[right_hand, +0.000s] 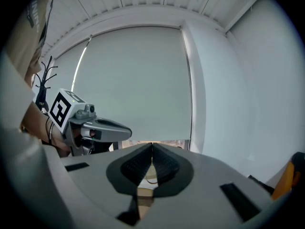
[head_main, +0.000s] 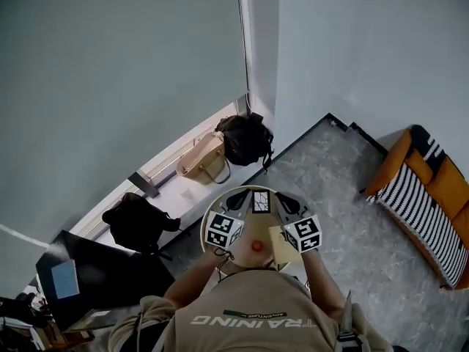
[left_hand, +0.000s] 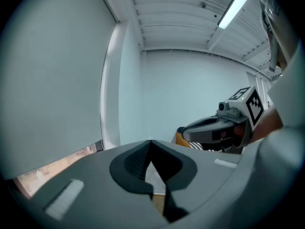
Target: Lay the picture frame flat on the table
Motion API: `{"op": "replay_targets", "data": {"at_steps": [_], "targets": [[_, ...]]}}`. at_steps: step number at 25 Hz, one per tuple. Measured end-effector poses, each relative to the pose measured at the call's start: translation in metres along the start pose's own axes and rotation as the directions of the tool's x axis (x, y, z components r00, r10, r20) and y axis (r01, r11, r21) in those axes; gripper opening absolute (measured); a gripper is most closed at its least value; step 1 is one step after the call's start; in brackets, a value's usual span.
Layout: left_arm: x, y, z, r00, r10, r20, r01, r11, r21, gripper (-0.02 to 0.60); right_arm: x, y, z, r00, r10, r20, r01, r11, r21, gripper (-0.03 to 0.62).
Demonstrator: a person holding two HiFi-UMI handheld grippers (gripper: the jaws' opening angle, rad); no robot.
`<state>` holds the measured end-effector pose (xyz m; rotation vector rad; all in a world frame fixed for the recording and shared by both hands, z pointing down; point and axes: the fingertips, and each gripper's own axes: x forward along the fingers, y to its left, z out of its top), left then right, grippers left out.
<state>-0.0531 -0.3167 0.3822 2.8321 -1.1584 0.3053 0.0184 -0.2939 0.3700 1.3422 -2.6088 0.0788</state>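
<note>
The picture frame (head_main: pixel 261 202) stands at the far edge of the bench (head_main: pixel 256 226), between my left gripper (head_main: pixel 236 202) and my right gripper (head_main: pixel 287 202). Behind the bench, a handbag (head_main: pixel 201 161) lies on the floor (head_main: pixel 322 160) with a backpack (head_main: pixel 245 139) just to its right. A sofa (head_main: pixel 425 189) sits well off to my right.

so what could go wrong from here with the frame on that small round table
1. The picture frame sits near the far rim of the table, so a nudge might send it off the edge.
2. The left gripper and right gripper are both shut and empty. Moving in without opening could knock the frame instead of gripping it.
</note>
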Motion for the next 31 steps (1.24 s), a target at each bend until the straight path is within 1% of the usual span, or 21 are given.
{"op": "replay_targets", "data": {"at_steps": [4,8,11,16,19,25,28,31], "targets": [[0.002,0.014,0.014,0.999,0.038,0.024,-0.038,0.999,-0.015,0.006,0.003,-0.005,0.017,0.998,-0.012,0.056,0.012,1.0,0.007,0.006],[0.003,0.017,0.019,0.999,0.039,0.031,-0.039,0.999,-0.007,0.008,0.007,0.001,0.022,0.999,0.008,0.038,-0.007,1.0,-0.029,0.006],[0.004,0.017,0.019,0.999,0.042,0.034,-0.043,0.999,0.001,0.008,0.01,0.006,0.026,0.998,0.033,0.056,-0.03,0.998,-0.054,0.006],[0.004,0.015,0.02,0.999,0.035,0.025,-0.036,0.999,0.015,0.006,0.011,0.006,0.02,0.998,0.041,0.04,-0.039,0.999,-0.038,0.006],[0.004,0.015,0.018,0.999,0.038,0.02,-0.039,0.999,0.021,0.006,0.013,0.006,0.02,0.998,0.04,0.048,-0.038,0.998,-0.042,0.006],[0.005,0.009,0.008,1.0,0.005,0.003,-0.005,1.0,0.007,0.006,0.012,0.005,0.015,0.999,0.031,0.021,-0.03,0.998,-0.047,0.006],[0.004,0.012,0.004,1.0,-0.005,-0.002,0.005,1.0,0.003,0.008,0.014,0.008,0.014,0.999,0.026,0.026,-0.025,0.999,-0.048,0.006],[0.005,0.018,0.0,1.0,-0.011,-0.012,0.011,1.0,0.012,0.008,0.015,0.012,0.008,1.0,0.021,0.001,-0.021,0.999,-0.044,0.006]]}}
